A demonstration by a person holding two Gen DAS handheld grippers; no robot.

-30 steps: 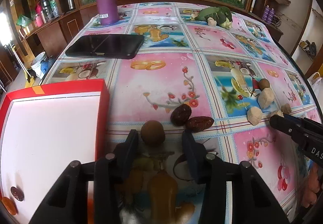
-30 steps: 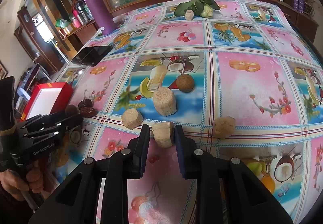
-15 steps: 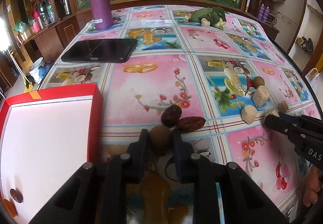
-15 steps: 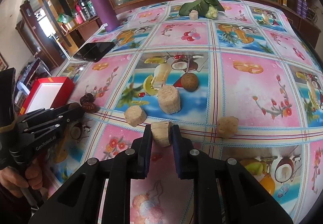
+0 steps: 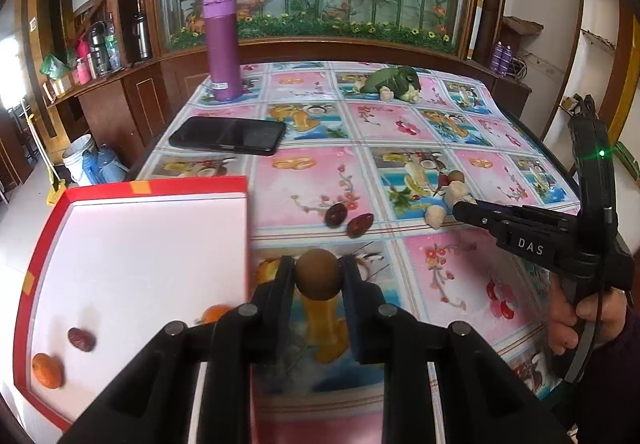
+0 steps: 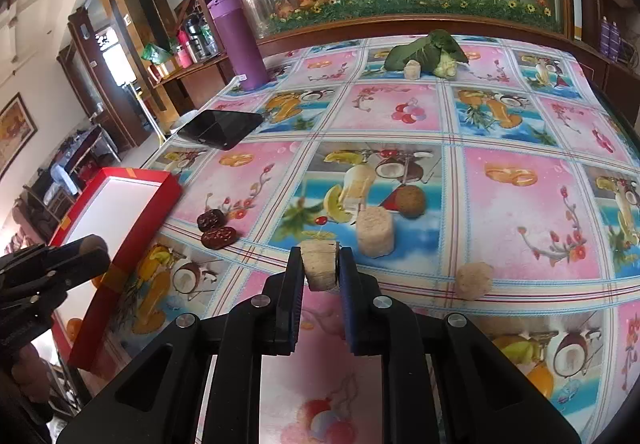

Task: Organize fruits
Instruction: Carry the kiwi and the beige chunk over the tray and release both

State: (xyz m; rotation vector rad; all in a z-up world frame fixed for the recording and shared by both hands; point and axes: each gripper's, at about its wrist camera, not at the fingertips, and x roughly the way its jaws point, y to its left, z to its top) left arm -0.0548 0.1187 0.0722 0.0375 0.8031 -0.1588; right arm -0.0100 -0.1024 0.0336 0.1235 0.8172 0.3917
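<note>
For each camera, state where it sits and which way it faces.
Left wrist: on the left gripper, facing along its fingers at a held brown fruit, beside the red box; the person's right hand shows.
Right wrist: on the right gripper, facing its held beige chunk.
Shared: both show the purple bottle and phone.

Right gripper [image 6: 319, 268] clamped a pale cork-like chunk [image 6: 318, 267] above the patterned tablecloth [image 6: 520, 131]. Just beyond: a pale cylinder piece [image 6: 374, 231], a brown round fruit [image 6: 412, 201]; a pale lump [image 6: 474, 280] to the right. Two dark dates [image 6: 214, 230] lay left, near the red box [image 6: 120, 203]. Left gripper [image 6: 86, 256] at left edge held a brown fruit. Far left: purple bottle [image 6: 239, 43], black phone [image 6: 220, 127].
</note>
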